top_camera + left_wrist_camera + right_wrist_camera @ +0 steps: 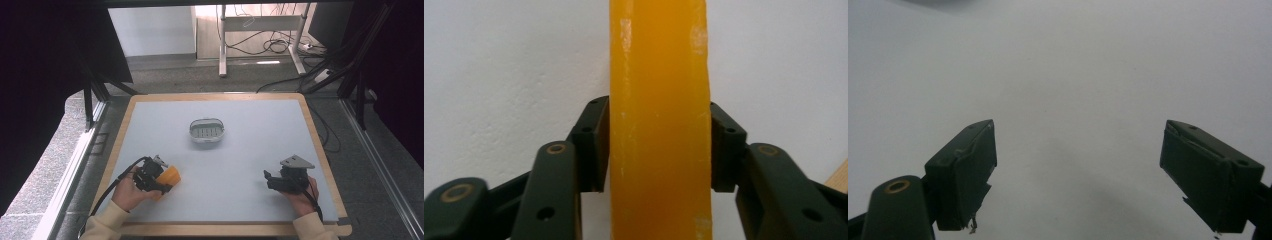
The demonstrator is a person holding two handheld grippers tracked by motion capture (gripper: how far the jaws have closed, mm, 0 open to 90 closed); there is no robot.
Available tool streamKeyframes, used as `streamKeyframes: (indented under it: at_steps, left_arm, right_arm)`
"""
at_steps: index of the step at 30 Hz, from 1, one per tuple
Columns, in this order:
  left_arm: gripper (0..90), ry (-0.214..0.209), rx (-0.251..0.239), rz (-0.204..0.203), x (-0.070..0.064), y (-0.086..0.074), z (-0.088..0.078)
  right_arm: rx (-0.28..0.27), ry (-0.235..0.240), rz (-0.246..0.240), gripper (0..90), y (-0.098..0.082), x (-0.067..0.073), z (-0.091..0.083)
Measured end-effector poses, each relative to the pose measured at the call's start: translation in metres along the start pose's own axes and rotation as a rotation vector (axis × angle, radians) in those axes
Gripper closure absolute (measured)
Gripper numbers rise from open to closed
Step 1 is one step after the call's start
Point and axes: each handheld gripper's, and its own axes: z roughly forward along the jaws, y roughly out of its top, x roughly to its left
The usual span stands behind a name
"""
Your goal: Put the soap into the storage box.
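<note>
My left tool is clamped on the orange soap bar at the near-left of the surface, pads flat on its two broad sides. It looks stiff, light and waxy-slick, so I'd grip mid-length. My right tool gapes wide, holding nothing.
</note>
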Motion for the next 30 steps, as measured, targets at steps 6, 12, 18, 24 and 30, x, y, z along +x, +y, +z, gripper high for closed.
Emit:
streamKeyframes:
  at_steps: [6, 12, 18, 24, 30]
  left_arm:
    - [60.2, 0.0, 0.012, -0.026, 0.003, -0.001, 0.002]
    - [61.8, 0.006, 0.007, -0.038, 0.003, -0.001, 0.002]
    - [61.9, 0.007, -0.014, -0.036, 0.005, -0.001, 0.0]
    - [61.9, -0.008, -0.058, -0.045, 0.01, -0.002, -0.007]
    - [62.0, -0.031, -0.067, -0.029, 0.012, -0.003, -0.011]
  right_arm:
    - [0.007, -0.005, -0.003, 15.1, -0.001, 0.0, 0.001]
    - [0.016, -0.004, -0.013, 14.9, -0.001, 0.001, 0.002]
    - [0.013, -0.007, -0.01, 14.9, -0.001, -0.001, 0.0]
    - [0.01, -0.026, 0.01, 14.9, -0.002, -0.006, -0.002]
    - [0.011, -0.027, 0.026, 14.9, -0.003, -0.009, -0.002]
